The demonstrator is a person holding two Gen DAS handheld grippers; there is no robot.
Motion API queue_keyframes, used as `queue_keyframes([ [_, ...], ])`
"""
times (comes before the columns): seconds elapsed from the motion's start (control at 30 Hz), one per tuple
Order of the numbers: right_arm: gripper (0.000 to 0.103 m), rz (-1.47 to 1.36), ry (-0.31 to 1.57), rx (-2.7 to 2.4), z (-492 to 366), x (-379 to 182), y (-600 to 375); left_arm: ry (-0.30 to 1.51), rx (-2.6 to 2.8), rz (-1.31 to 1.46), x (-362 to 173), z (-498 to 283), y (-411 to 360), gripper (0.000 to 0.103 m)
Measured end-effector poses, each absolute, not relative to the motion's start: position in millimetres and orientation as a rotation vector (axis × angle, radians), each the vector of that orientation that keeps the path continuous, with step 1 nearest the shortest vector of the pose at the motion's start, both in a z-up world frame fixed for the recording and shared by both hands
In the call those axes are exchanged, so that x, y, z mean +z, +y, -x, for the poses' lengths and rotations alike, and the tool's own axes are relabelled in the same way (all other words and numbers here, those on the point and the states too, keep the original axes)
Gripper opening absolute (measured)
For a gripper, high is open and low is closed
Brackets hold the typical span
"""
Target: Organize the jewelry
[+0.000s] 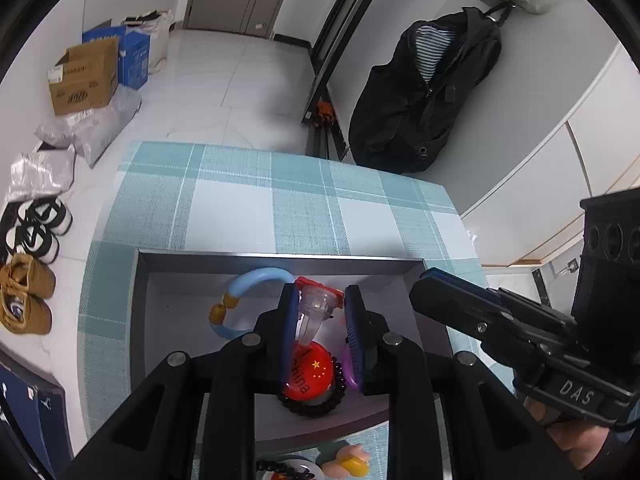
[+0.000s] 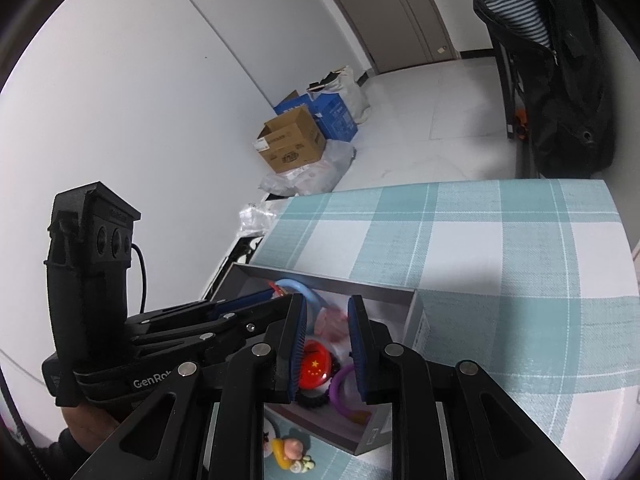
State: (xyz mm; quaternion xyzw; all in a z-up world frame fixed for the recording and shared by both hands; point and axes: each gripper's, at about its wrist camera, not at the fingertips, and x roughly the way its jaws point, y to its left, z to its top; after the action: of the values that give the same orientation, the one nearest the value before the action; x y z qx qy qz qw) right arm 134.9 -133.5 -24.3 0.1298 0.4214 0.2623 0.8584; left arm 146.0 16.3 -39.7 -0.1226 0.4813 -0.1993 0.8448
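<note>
A grey open box [image 1: 144, 304] sits on the checked tablecloth. In it lie a blue bangle with yellow beads [image 1: 236, 292], a red round badge with a flag [image 1: 310, 376], a dark bead bracelet [image 1: 316, 406] and a purple ring [image 2: 340, 394]. My left gripper [image 1: 320, 308] hangs over the box, its jaws around a clear piece with a red cap [image 1: 318, 302], not clearly touching it. My right gripper [image 2: 328, 316] is open and empty above the same box [image 2: 416, 320], to the right of the left one.
A small yellow and pink trinket [image 2: 290, 454] lies on the cloth in front of the box. The checked cloth [image 1: 280, 200] stretches beyond the box. On the floor are cardboard boxes [image 1: 86, 76], bags and shoes [image 1: 28, 292]; a black jacket [image 1: 424, 88] hangs at the right.
</note>
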Motion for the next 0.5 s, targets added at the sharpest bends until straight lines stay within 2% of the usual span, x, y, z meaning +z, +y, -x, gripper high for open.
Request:
queue_keyframes([
  [0.1,0.022,-0.257,0.880,0.545,-133.9,-24.3,-133.1,1.022,-0.433,0.292,-39.9,-146.5,18.2,0.024],
  [0.17,0.029,-0.250,0.871,0.542,-131.9,-22.4,-134.5,1.020,-0.444,0.306,-39.4,-145.5,19.3,0.031],
  [0.2,0.030,-0.250,0.866,0.537,-131.0,-21.4,-136.1,1.020,-0.443,0.310,-39.5,-144.8,19.9,0.037],
  [0.23,0.030,-0.253,0.862,0.536,-130.6,-21.0,-137.6,1.013,-0.439,0.314,-38.9,-143.2,21.3,0.038],
  [0.37,0.041,-0.259,0.850,0.531,-126.3,-17.8,-143.0,1.006,-0.419,0.316,-37.2,-137.7,24.4,0.039],
  [0.5,0.042,-0.233,0.844,0.550,-118.4,-14.6,-140.8,0.954,-0.369,0.288,-25.9,-126.6,32.8,0.039],
])
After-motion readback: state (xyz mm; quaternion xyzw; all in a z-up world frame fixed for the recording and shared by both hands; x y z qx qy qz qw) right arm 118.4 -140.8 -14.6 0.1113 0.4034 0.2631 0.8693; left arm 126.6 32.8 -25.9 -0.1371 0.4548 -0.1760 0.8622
